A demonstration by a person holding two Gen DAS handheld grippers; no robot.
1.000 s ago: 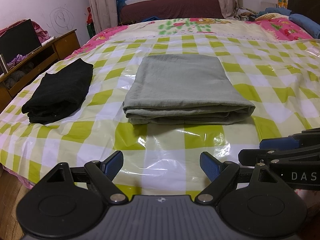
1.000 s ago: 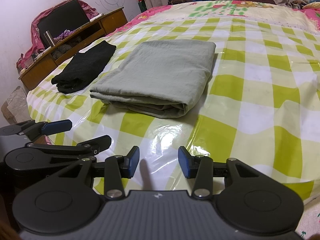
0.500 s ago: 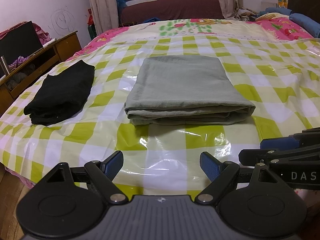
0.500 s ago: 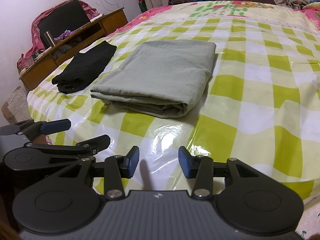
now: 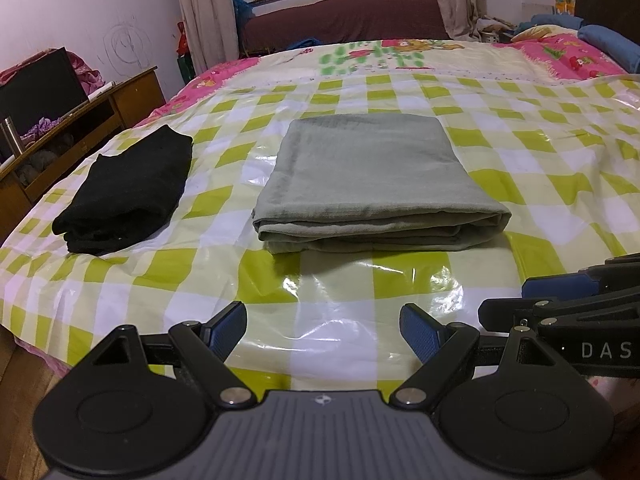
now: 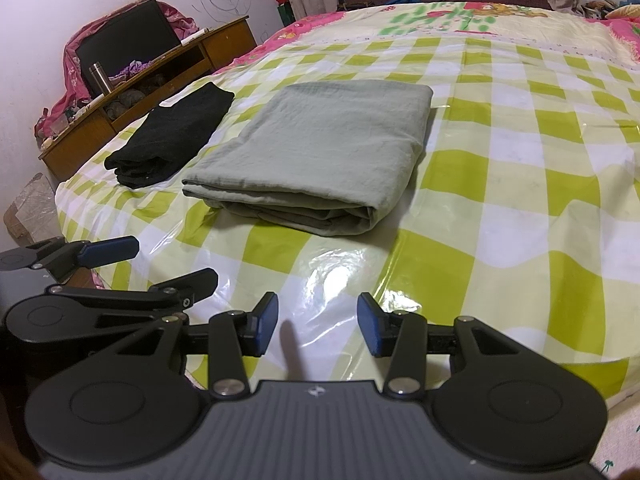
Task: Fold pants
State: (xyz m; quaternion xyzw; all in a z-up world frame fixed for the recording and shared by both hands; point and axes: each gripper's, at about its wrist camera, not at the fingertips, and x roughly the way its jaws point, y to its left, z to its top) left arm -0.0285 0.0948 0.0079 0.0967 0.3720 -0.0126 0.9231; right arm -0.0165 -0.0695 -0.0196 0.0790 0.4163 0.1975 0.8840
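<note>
Grey-green pants (image 5: 372, 176) (image 6: 320, 152) lie folded into a flat rectangle in the middle of the bed, their stacked edges facing me. A second, black folded garment (image 5: 128, 192) (image 6: 172, 140) rests to their left. My left gripper (image 5: 322, 330) hovers open over the bed's near edge, well short of the pants, nothing between its blue pads. My right gripper (image 6: 316, 320) is beside it, open too and empty. Each gripper shows at the edge of the other's view.
The bed wears a glossy green-and-white checked plastic cover (image 5: 168, 268) (image 6: 520, 200). A wooden cabinet (image 5: 76, 124) (image 6: 160, 76) with clutter and a steel flask stands left of the bed. Pillows and blue bedding (image 5: 600, 40) lie at the far right.
</note>
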